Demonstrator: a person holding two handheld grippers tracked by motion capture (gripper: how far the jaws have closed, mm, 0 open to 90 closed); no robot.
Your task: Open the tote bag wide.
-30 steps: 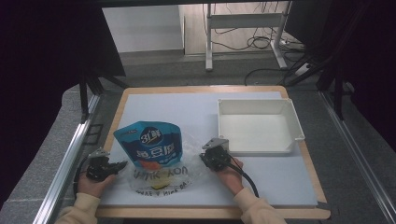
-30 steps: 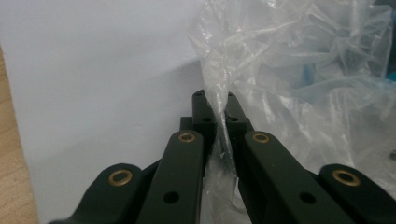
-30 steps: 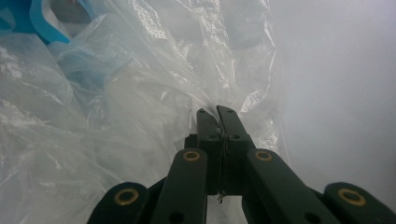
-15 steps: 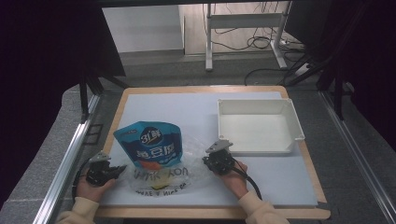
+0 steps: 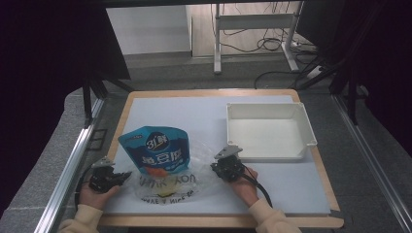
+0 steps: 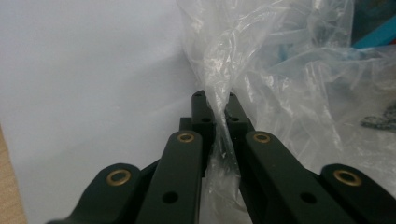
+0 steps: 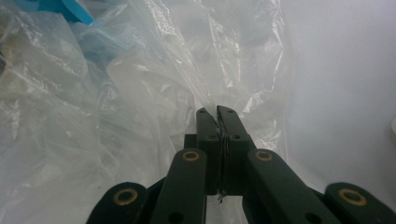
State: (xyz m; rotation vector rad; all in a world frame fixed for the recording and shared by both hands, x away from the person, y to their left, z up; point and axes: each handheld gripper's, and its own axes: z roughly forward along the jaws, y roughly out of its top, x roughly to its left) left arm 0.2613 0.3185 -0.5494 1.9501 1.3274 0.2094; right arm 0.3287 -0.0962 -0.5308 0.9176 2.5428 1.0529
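White worktop [image 5: 204,116] noted: left gripper [image 6: 215,100] and right gripper [image 7: 217,114], jaws each clamped on the clear plastic bag [image 5: 167,187], apparently spreading its mouth around the blue pouch [image 5: 154,150].

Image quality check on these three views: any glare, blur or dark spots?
High view: table evenly lit, surroundings fall to near black, clear plastic bag low in contrast on the white mat. Left gripper view: near jaws soft, glare streaks on the bag film. Right gripper view: bright specular creases on the film, blue pouch at the top edge out of focus.
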